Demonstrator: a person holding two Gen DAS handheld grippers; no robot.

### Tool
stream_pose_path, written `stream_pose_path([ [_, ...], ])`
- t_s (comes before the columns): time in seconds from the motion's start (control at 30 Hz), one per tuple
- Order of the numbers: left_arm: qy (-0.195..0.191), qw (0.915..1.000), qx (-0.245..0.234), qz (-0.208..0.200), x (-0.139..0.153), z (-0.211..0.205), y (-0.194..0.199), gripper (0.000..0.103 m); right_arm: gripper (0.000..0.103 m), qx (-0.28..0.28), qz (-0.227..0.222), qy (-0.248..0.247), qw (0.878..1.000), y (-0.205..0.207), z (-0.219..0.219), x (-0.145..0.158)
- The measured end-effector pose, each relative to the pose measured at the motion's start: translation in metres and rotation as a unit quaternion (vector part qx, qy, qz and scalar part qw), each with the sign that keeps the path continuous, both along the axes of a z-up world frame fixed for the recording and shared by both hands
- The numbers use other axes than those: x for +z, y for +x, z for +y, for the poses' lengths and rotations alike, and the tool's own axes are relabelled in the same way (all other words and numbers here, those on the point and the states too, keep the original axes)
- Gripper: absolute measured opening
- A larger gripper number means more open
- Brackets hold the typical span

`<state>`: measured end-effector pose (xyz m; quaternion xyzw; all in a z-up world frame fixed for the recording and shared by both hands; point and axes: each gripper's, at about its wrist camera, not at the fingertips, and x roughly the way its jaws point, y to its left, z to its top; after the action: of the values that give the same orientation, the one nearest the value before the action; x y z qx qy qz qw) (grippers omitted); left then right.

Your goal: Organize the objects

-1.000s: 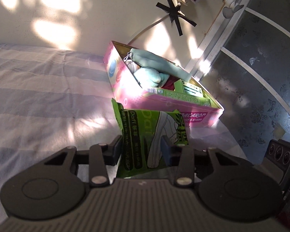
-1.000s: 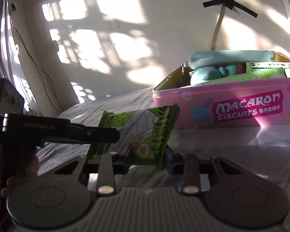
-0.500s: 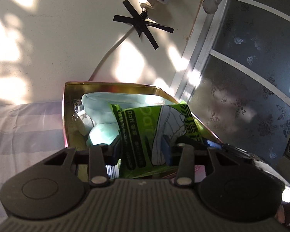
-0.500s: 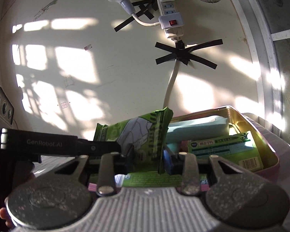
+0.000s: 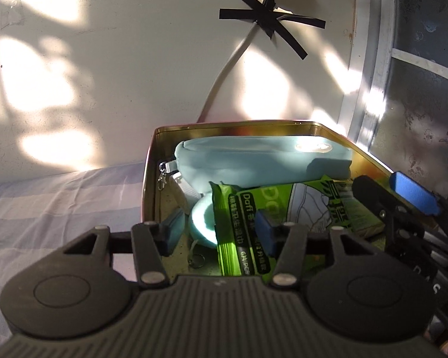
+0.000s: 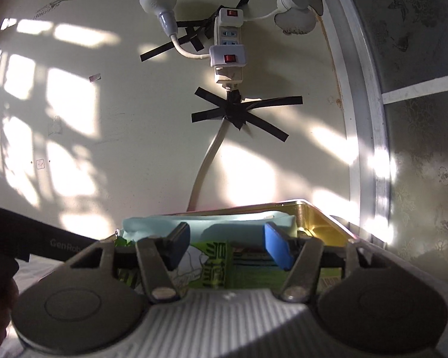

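Both hand-held grippers had just been opening: the left hand-held gripper (image 5: 221, 234) and right hand-held gripper (image 6: 228, 246) stood apart, the green packet (image 5: 242, 232) loose between their pads, resting inside the tin (image 5: 150, 179) against the blue pouch (image 5: 254, 161).

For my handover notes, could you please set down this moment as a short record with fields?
container: open tin on striped bedding
already inside: light blue pouch, green box
item being placed: green packet, lying in the tin
left gripper: jaws just opened, one pad off the packet
right gripper: jaws just opened, above the packet
wall: power strip, taped cable
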<state>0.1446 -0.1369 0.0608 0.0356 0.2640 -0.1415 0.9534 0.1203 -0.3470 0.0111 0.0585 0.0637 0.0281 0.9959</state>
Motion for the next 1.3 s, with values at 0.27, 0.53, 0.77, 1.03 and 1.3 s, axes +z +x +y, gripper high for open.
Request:
stream_pose_path([
  [0.27, 0.038, 0.9970, 0.030, -0.061, 0.019, 0.013, -0.051, 0.070, 0.060, 0.006, -0.012, -0.009, 1.000, -0.028, 0.013, 0.004],
  [0.53, 0.023, 0.9968, 0.044, -0.063, 0.008, 0.040, -0.097, 0.077, 0.064, 0.015, 0.011, 0.060, 0.998, -0.078, 0.024, 0.000],
  [0.77, 0.029, 0.9967, 0.057, -0.050, -0.021, 0.052, -0.119, 0.078, 0.070, -0.009, 0.014, 0.066, 0.998, -0.103, 0.034, -0.008],
  [1.03, 0.034, 0.9956, 0.076, -0.043, -0.047, 0.061, -0.126, 0.079, 0.075, -0.013, 0.001, 0.063, 0.998, -0.114, 0.036, -0.008],
  [1.3, 0.046, 0.9942, 0.075, -0.062, -0.051, 0.058, -0.129, 0.085, 0.083, -0.006, 0.014, 0.051, 0.999, -0.109, 0.041, -0.009],
])
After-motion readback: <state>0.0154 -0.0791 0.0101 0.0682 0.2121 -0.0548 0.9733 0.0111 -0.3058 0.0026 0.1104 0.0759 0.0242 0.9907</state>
